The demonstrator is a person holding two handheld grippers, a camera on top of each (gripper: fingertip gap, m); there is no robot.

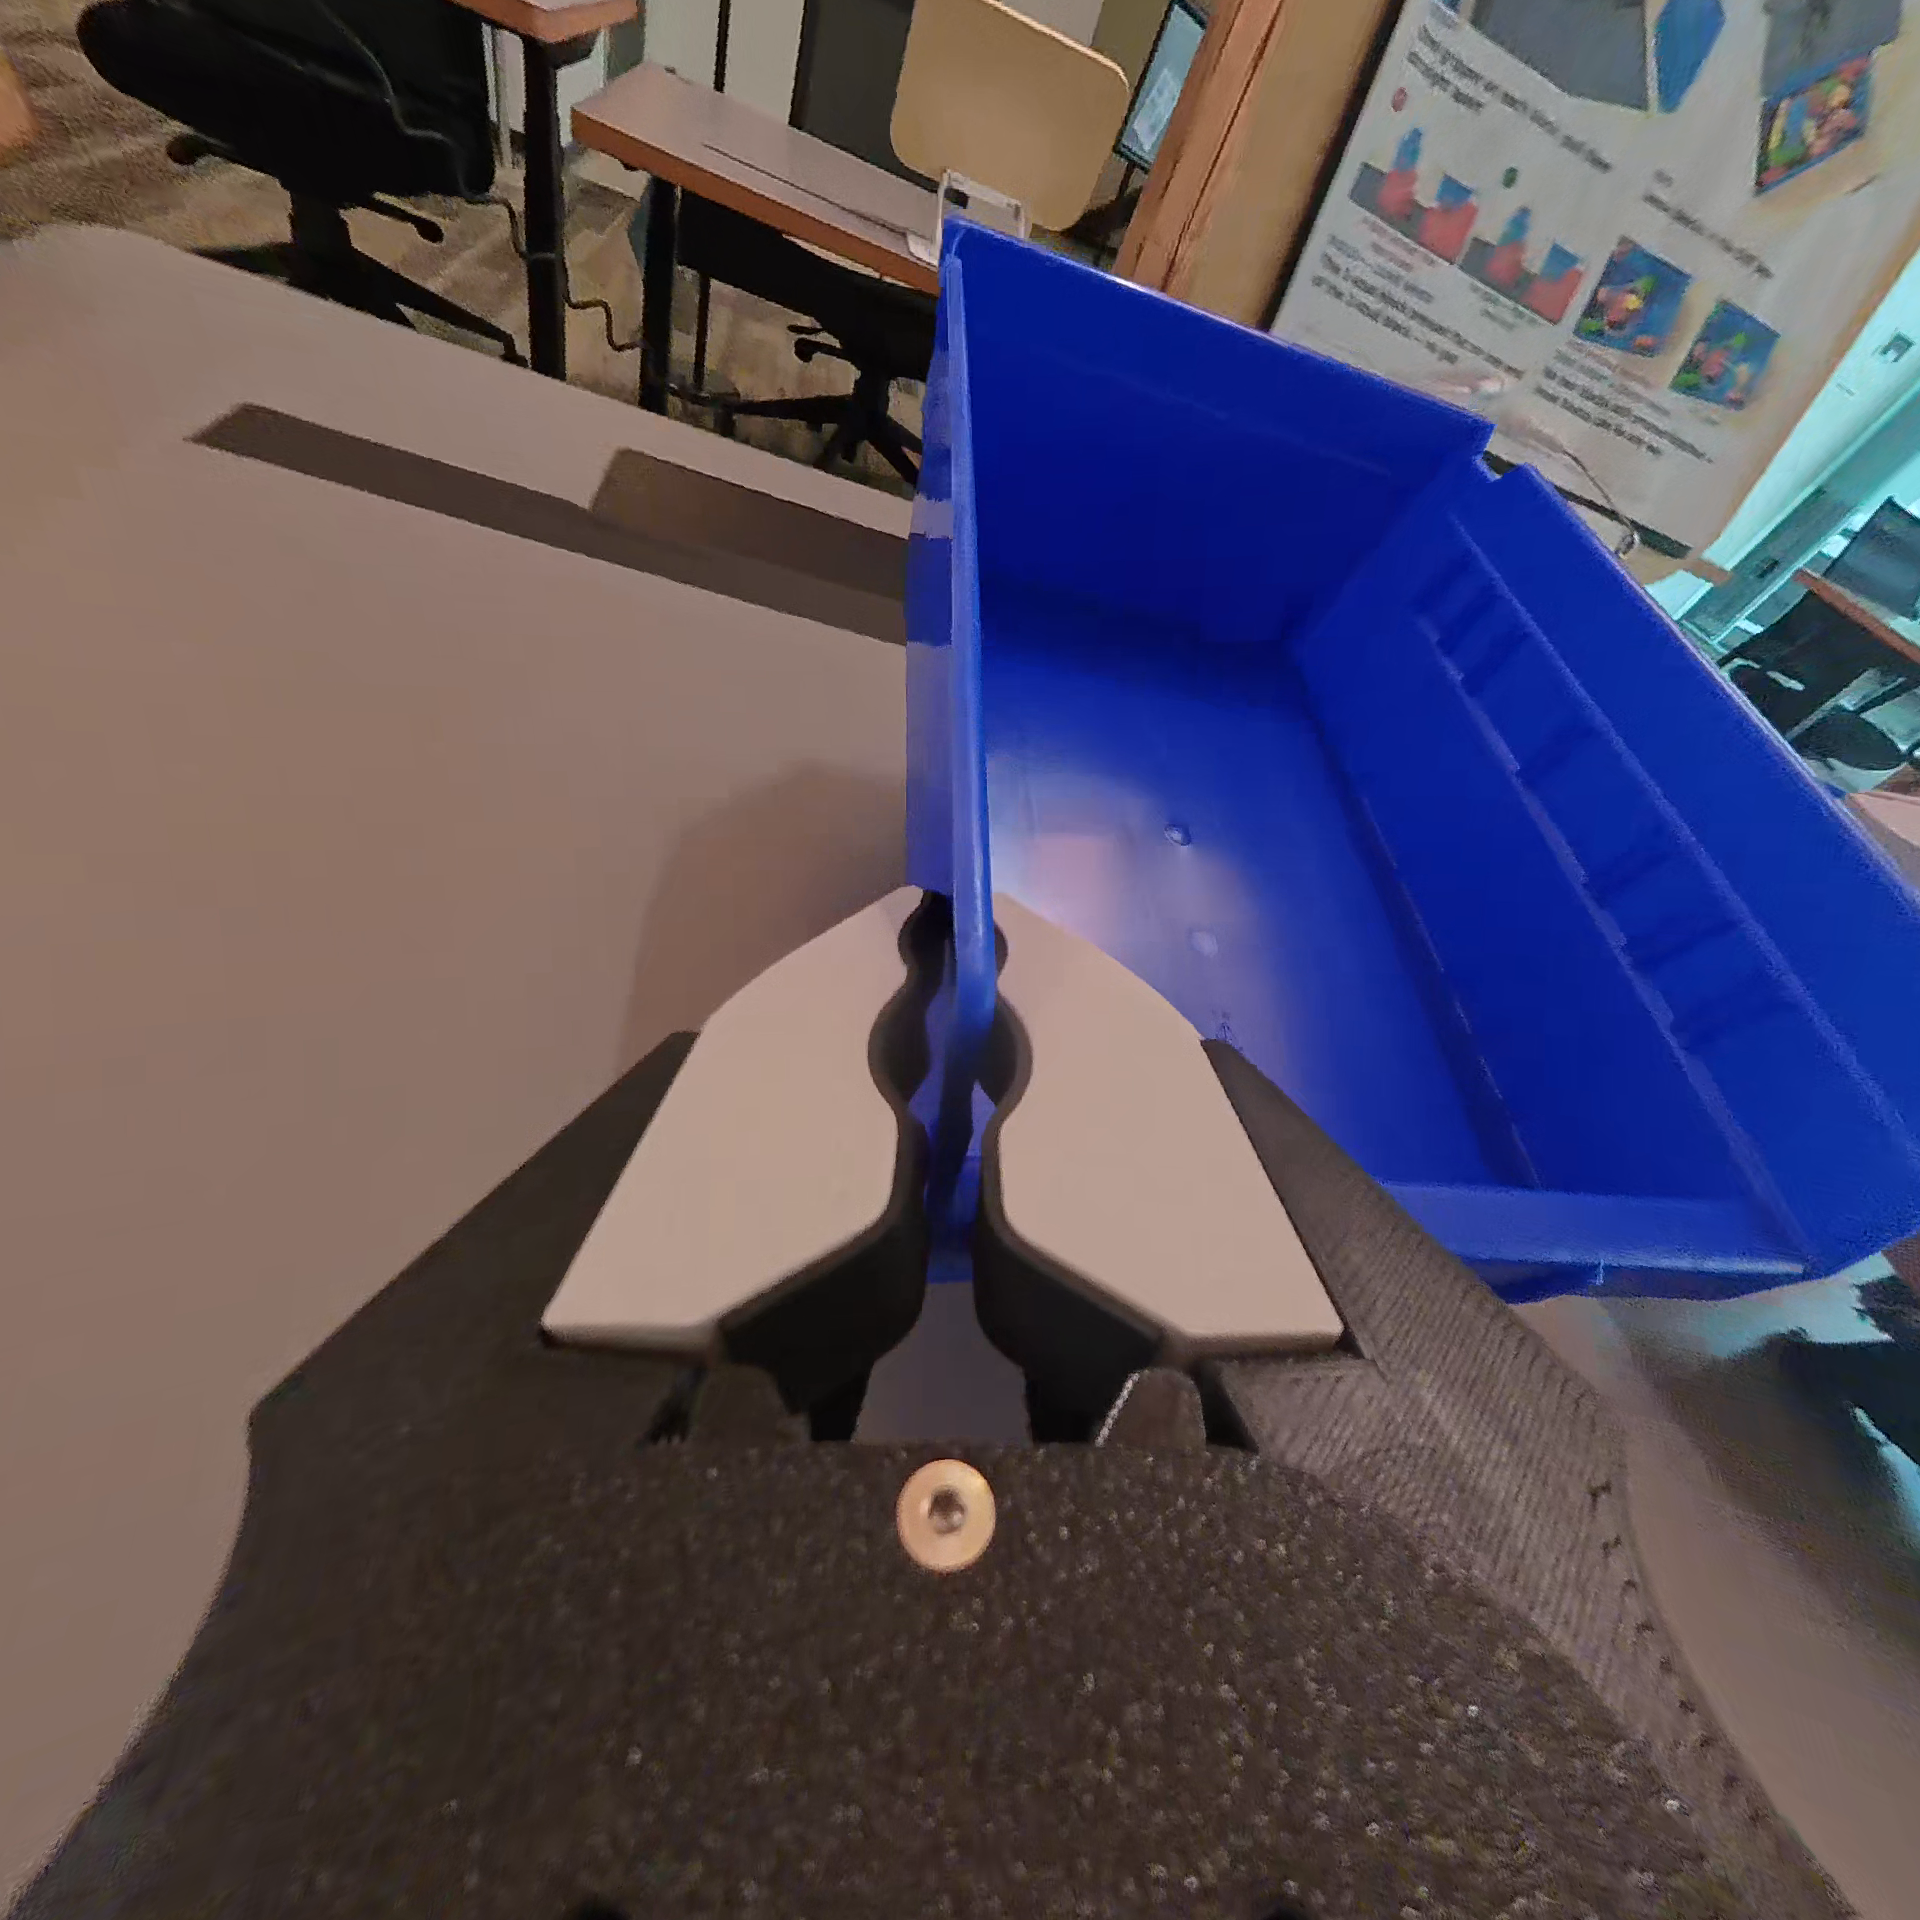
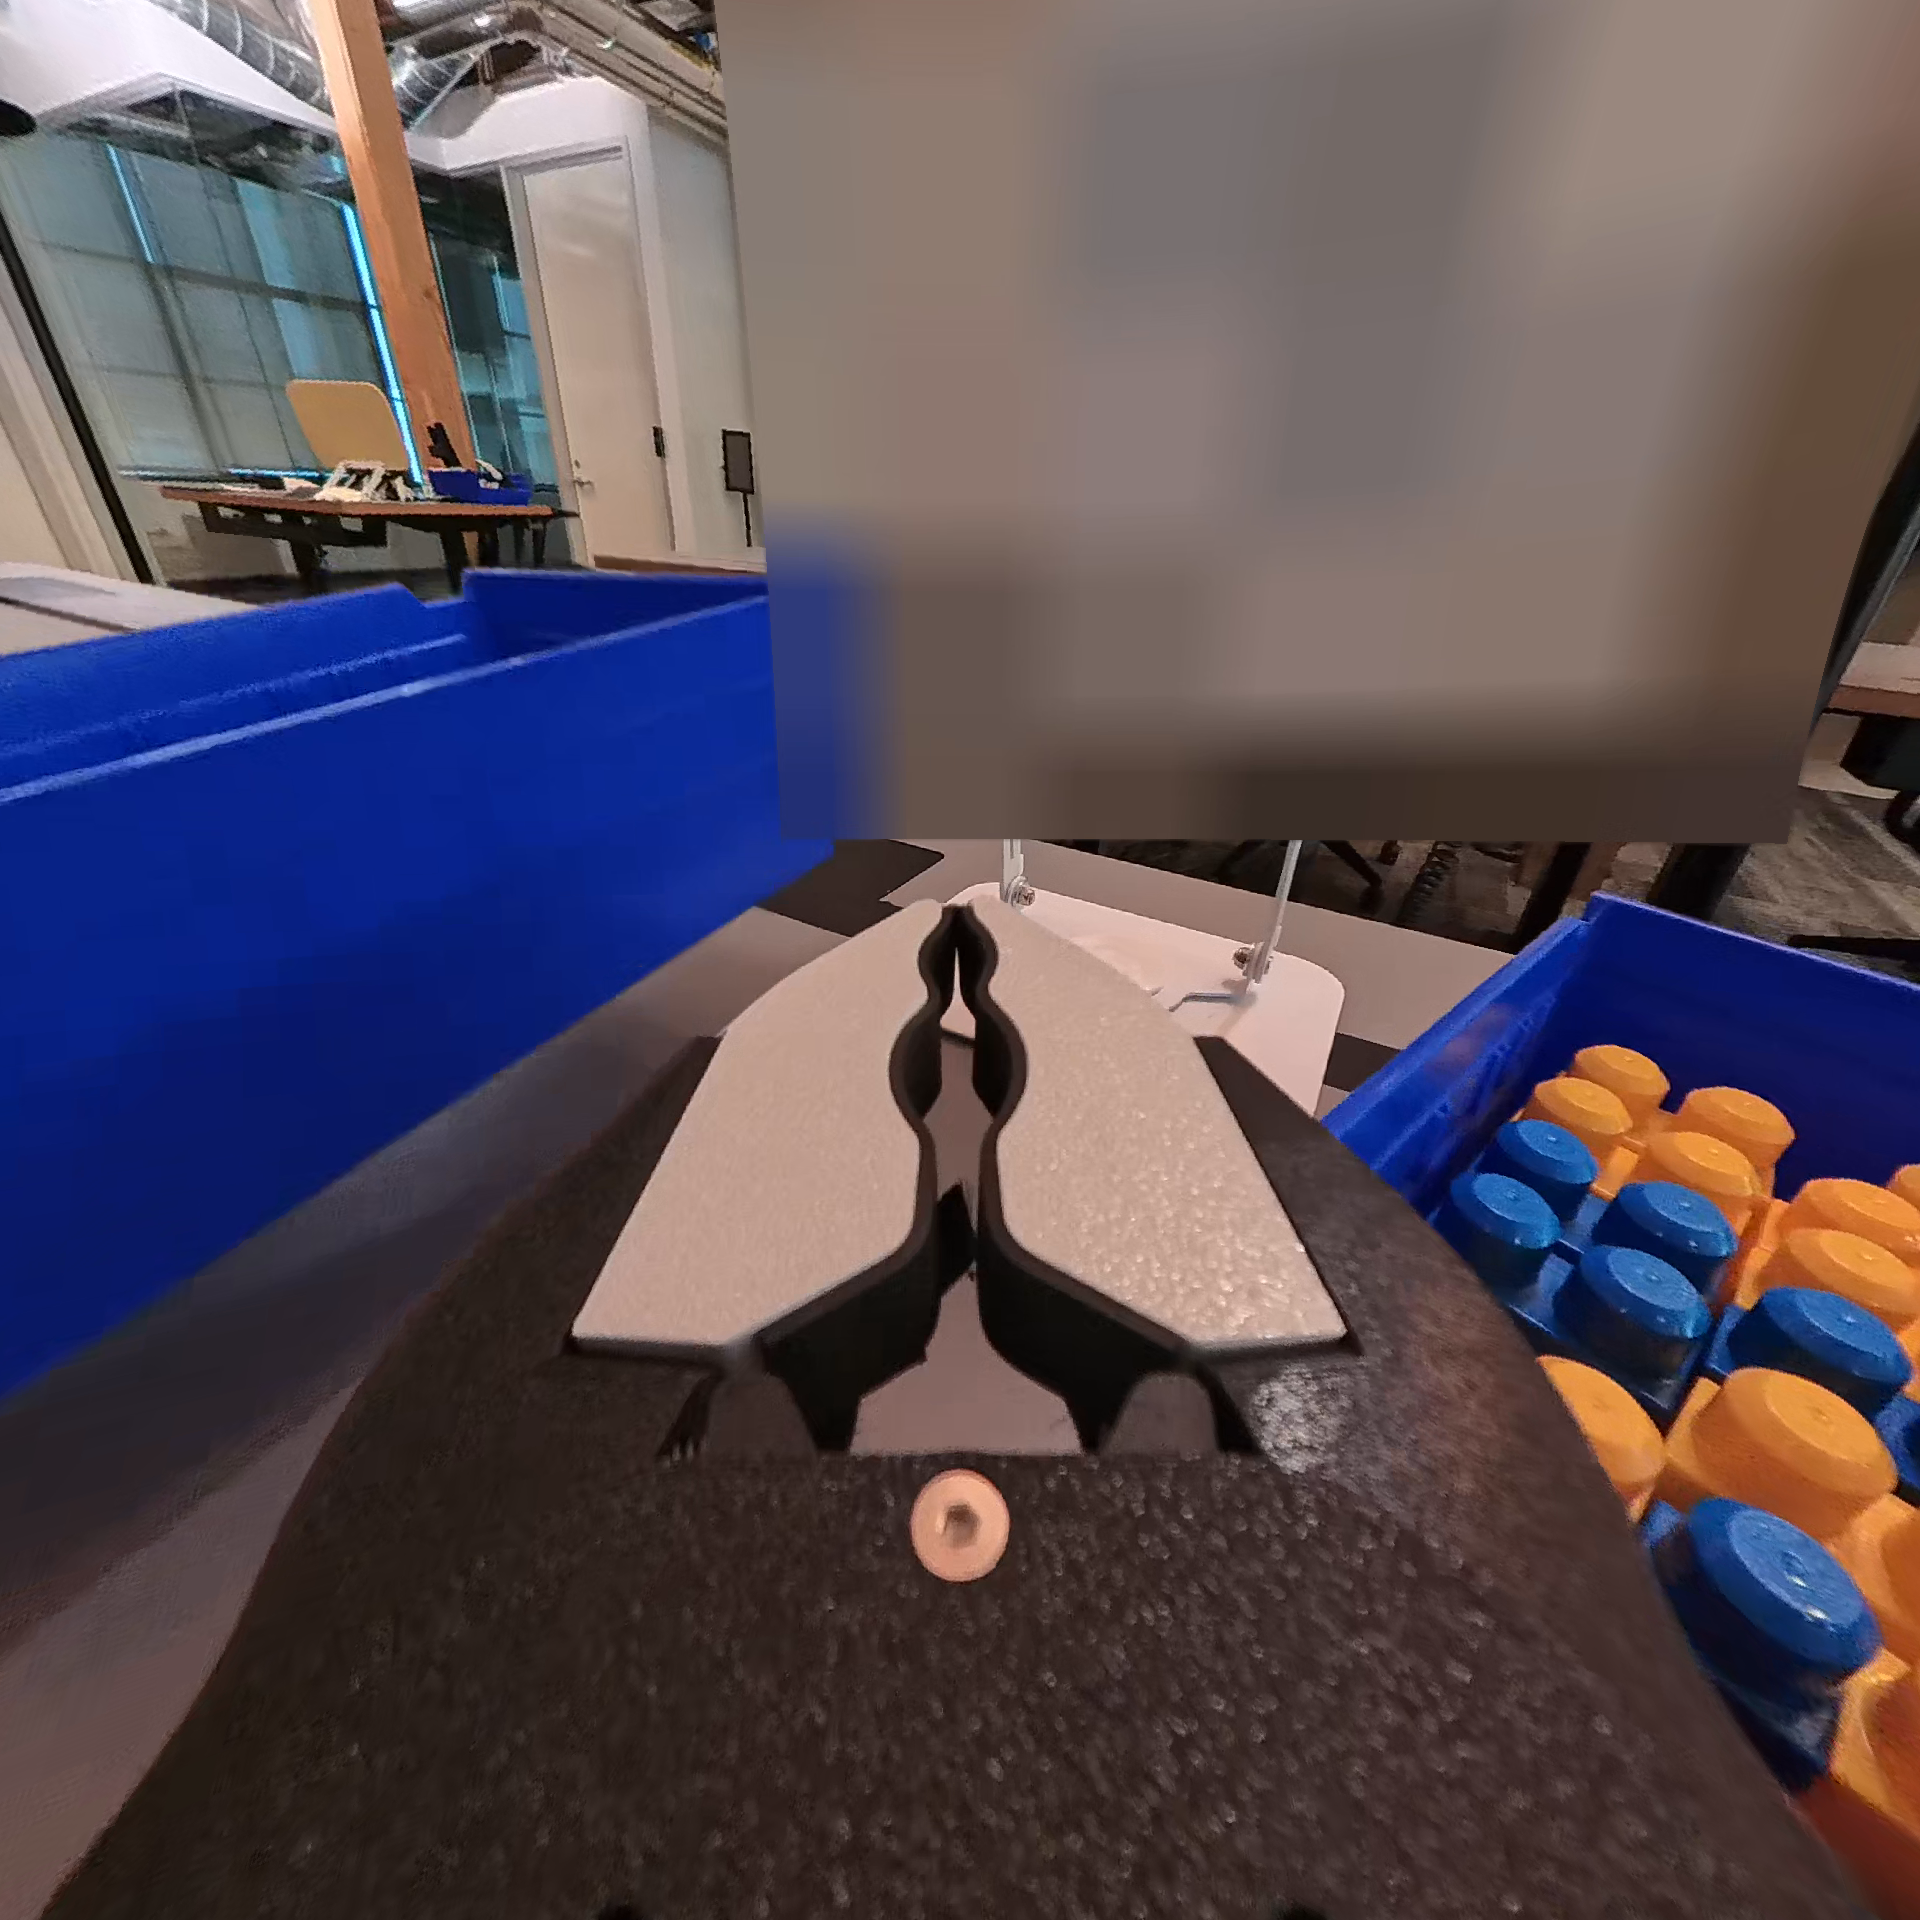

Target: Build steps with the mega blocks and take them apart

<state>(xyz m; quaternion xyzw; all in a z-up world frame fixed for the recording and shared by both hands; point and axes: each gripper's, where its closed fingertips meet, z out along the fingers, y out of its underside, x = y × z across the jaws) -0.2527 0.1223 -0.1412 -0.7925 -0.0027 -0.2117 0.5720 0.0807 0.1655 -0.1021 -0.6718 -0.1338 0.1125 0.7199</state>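
Note:
My left gripper [image 1: 951,935] is shut on the near side wall of an empty blue bin [image 1: 1195,810], which is tilted above the grey table [image 1: 416,779]. The same bin shows in the right wrist view [image 2: 364,883] as a blue wall on the left. My right gripper [image 2: 956,920] is shut and empty, over the table between the two bins. At the right, a second blue bin [image 2: 1475,1039] holds several orange blocks [image 2: 1797,1444] and blue blocks [image 2: 1652,1226] with round studs.
A white stand base [image 2: 1278,997] with thin metal rods sits just beyond my right gripper. A poster board [image 1: 1621,208] stands behind the held bin. Office chairs [image 1: 343,135] and desks [image 1: 769,177] lie past the table edge. Dark strips [image 1: 520,499] mark the table. There is about 35 cm between the tips of the two grippers.

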